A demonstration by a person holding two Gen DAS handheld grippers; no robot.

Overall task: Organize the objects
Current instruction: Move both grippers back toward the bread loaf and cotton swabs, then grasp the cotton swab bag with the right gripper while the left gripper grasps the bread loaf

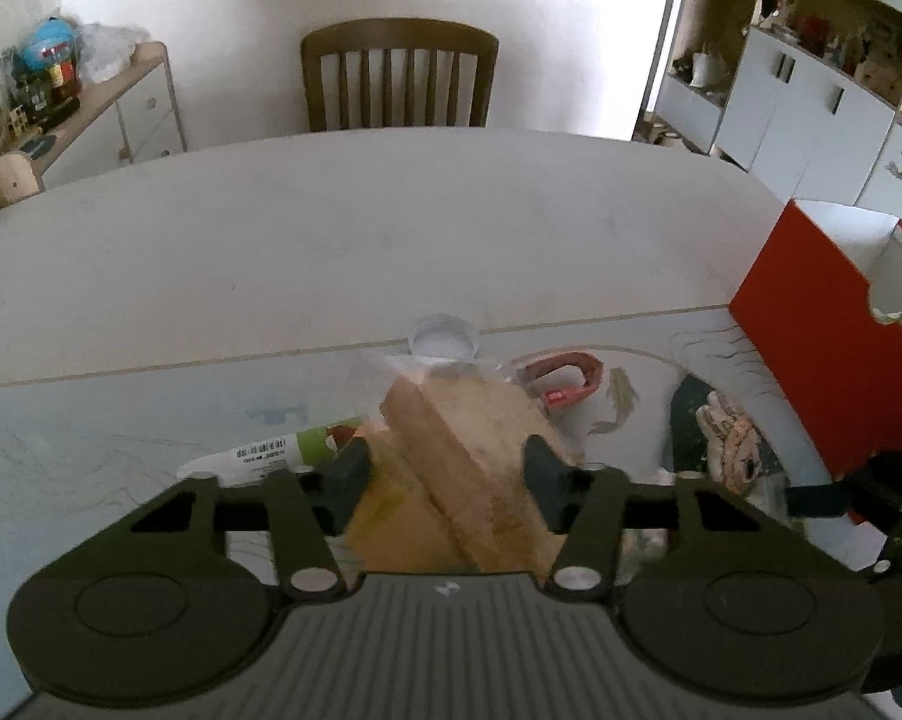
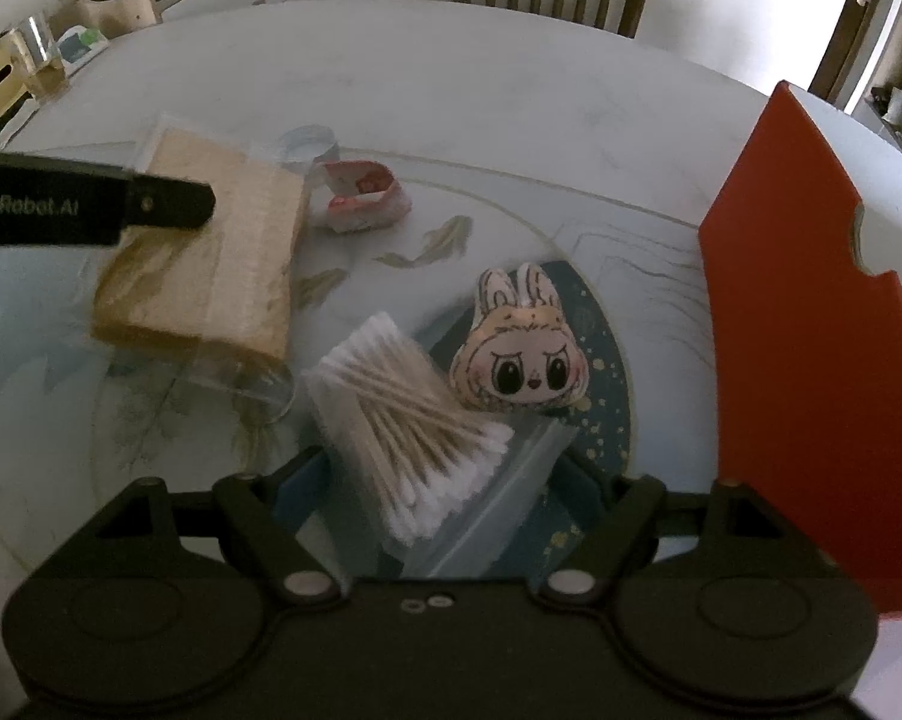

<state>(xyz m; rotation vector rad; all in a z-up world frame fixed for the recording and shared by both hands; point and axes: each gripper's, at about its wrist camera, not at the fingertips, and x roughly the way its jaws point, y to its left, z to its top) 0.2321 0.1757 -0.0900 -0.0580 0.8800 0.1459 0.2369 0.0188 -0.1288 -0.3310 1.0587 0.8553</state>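
left tool [image 1: 445, 480]: pads against both sides of the bagged bread [image 1: 451, 468], clamped on it; no earlier look, so only the grip itself is told.
bagged bread: between the left tool's jaws, seems part lifted; in the right wrist view it sits left of and beyond the right tool, clear wrapper trailing on the worktop [image 1: 331, 228].
green-label tube [image 1: 283, 450]: just left of the left tool's left pad, lying flat.
clear lid [image 1: 445, 341]: ahead of the left tool, past the bread.
red-white pouch [image 2: 364, 195]: ahead-left of the right tool, beside the bread's far end.
right tool [image 2: 451, 480]: jaws wide apart, empty; hovers over the swab bag.
cotton swab bag [image 2: 409, 420]: right at the right tool, between its jaws, not pinched.
bunny plush [image 2: 520, 354]: just beyond the swabs, on a dark mat.
red box [image 2: 799, 360]: right of the right tool, open; inside not visible.
progress: early by my read; nothing seen boxed, bread in hand, swabs, plush, pouch, tube, lid left.
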